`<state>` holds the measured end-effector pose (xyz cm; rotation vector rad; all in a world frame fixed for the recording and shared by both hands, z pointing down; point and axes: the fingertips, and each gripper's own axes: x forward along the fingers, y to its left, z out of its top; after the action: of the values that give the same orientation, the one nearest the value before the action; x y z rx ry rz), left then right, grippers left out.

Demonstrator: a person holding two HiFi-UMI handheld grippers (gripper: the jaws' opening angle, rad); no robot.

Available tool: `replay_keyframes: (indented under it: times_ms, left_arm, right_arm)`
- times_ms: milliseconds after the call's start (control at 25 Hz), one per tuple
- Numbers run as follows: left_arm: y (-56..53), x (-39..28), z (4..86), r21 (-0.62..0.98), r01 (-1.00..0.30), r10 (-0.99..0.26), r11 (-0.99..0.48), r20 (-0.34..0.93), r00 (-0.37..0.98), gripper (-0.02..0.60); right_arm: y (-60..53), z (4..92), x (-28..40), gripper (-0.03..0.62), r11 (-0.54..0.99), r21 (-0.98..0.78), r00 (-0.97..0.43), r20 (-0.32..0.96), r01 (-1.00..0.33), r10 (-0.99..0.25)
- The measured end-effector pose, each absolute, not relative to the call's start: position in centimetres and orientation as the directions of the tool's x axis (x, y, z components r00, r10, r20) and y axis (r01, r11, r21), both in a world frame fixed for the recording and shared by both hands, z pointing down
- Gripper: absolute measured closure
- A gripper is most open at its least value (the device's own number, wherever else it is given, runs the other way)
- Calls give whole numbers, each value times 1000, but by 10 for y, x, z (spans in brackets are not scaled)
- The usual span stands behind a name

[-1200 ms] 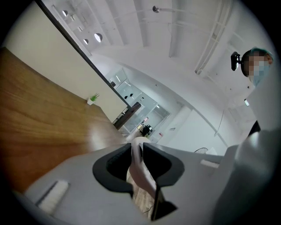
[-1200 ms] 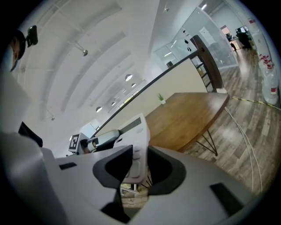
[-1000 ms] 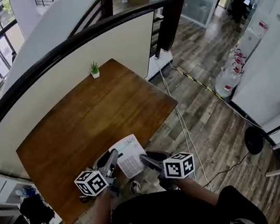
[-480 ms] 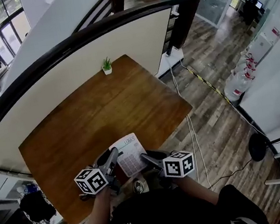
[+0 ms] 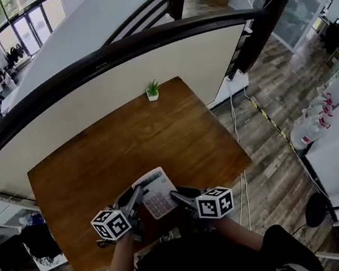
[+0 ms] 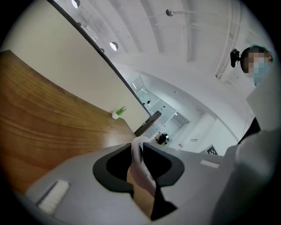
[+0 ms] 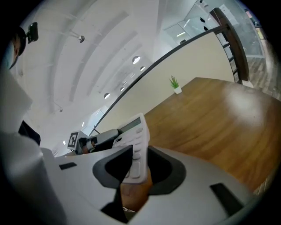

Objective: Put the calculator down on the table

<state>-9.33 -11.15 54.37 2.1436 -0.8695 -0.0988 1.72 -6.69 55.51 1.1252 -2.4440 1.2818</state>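
A white calculator (image 5: 155, 192) with grey keys hangs over the near edge of the brown wooden table (image 5: 126, 145), held from both sides. My left gripper (image 5: 137, 194) is shut on its left edge, and my right gripper (image 5: 175, 195) is shut on its right edge. In the left gripper view the calculator (image 6: 139, 163) shows edge-on, pinched between the jaws of the left gripper (image 6: 140, 151). The right gripper view shows the calculator's (image 7: 135, 139) keys and display tilted up between the jaws of the right gripper (image 7: 138, 154), with the left gripper beyond it.
A small potted plant (image 5: 152, 90) stands at the table's far edge against a cream partition with a black rail (image 5: 141, 37). A white unit with dark stuff (image 5: 41, 251) sits left of the table. Cables (image 5: 240, 146) run on the floor at right.
Both grippers have carried the calculator forward, from beyond the table's near edge to over it, and slightly lower. The grip on both sides looks unchanged.
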Motion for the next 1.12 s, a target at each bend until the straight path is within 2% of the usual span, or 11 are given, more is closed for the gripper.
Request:
replay_keyframes:
  times_ms: [440, 1120]
  left_arm:
    - [-188, -78, 558, 682, -619, -691, -389, 228, 686, 508]
    - [-298, -70, 577, 641, -676, -740, -362, 243, 627, 506]
  right_arm:
    - [-156, 571, 36, 487, 436, -626, -761, 484, -646, -432]
    - [-272, 591, 46, 487, 479, -601, -768, 492, -640, -410]
